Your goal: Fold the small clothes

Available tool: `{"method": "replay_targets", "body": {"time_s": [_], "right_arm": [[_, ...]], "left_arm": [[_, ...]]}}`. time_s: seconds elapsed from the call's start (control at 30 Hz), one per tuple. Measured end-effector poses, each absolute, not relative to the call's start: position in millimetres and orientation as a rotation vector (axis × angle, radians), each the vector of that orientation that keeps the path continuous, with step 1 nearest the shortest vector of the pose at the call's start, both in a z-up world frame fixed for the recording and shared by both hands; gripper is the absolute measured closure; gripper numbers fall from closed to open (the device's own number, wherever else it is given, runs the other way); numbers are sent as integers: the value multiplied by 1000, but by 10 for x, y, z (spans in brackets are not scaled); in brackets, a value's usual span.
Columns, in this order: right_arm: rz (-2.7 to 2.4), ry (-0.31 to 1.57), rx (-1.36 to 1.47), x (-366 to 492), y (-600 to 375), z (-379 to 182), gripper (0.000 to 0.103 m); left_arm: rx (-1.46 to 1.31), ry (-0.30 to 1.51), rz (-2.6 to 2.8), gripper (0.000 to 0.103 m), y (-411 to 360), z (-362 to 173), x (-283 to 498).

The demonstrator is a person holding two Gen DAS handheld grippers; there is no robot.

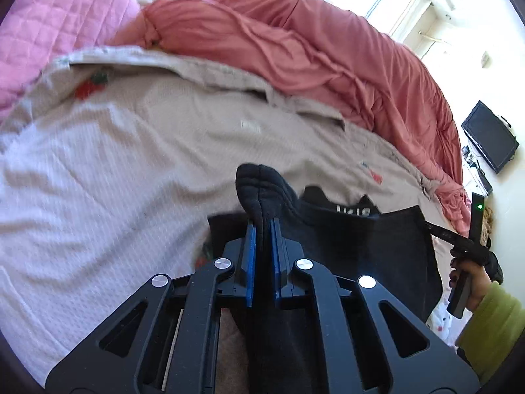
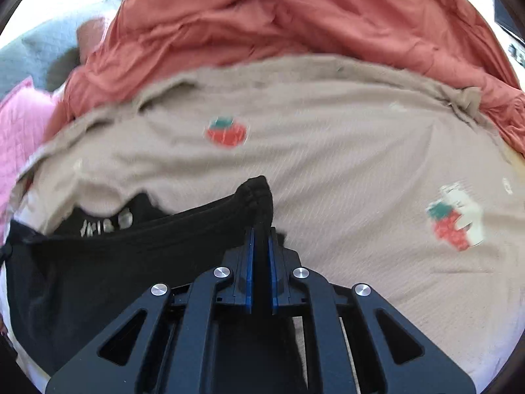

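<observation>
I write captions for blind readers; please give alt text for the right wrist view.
The right gripper is shut on a corner of a black garment, which lies on a beige strawberry-print blanket. A rumpled coral bedspread lies behind.

Left gripper (image 1: 262,226): seen from its own camera, pointed forward and downward; both blue pads are pressed together on a bunched fold of black garment (image 1: 344,246), which stands up above the fingertips.

Right gripper (image 2: 261,236): pointed forward and downward; its blue pads are clamped on a gathered corner of the same garment, a ridge of cloth being pinched between them.

Right hand (image 1: 466,282): seen at the right edge of the left wrist view, wrapped around the handle of its gripper.

Sleeve (image 1: 495,321): green, covering the right forearm up to the wrist.
</observation>
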State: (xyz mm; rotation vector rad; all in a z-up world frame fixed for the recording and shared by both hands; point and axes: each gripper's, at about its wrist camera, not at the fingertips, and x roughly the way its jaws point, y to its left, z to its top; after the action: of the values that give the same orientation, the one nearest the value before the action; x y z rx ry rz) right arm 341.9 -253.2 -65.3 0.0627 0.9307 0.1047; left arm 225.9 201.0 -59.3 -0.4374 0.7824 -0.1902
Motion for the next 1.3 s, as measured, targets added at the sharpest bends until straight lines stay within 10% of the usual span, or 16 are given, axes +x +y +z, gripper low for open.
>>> {"method": "replay_targets", "body": {"time_s": [0.37,0.63,1.3], "right_arm": [[30,1035,28,3505,-2603,-1126,95],[56,986,96,3257,-2763,-821,53],[202,946,102,2039,-2827,-609,37]], "left_arm": [[-408,960,-94,94,2014,-1008,2432],[-419,940,-89,75,2071,-836,2381],[-515,955,-147,54,1797,-705,1841]]}}
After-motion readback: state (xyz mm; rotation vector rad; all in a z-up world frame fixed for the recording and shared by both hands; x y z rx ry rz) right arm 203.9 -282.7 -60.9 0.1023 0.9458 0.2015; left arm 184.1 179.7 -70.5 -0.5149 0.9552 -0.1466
